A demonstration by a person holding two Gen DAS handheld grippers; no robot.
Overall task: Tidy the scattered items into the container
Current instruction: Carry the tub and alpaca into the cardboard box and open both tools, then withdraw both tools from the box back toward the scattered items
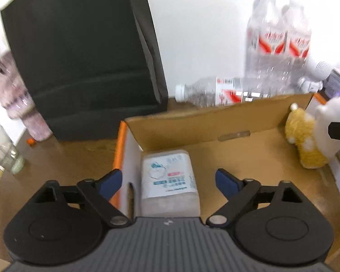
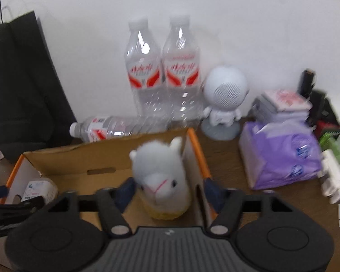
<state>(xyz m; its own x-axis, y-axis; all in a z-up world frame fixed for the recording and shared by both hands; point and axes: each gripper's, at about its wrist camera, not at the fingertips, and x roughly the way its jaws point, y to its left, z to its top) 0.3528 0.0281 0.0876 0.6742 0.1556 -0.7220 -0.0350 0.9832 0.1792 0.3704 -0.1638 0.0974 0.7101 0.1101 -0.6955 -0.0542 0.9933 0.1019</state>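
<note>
An open cardboard box (image 1: 215,122) with orange edges sits on the brown table; it also shows in the right wrist view (image 2: 83,156). A white packet with blue print (image 1: 168,179) lies inside at its left wall, directly below my left gripper (image 1: 168,181), which is open and empty. A white plush alpaca with a yellow body (image 2: 161,181) stands in the box's right end between the fingers of my right gripper (image 2: 167,188), which is open around it, pads apart from the plush. The alpaca shows in the left wrist view (image 1: 306,140).
A black paper bag (image 1: 79,56) stands behind the box on the left. Two upright water bottles (image 2: 163,72) and one lying bottle (image 2: 115,129) are at the wall. A white speaker figure (image 2: 224,102), a purple tissue pack (image 2: 281,154) and stacked items are on the right.
</note>
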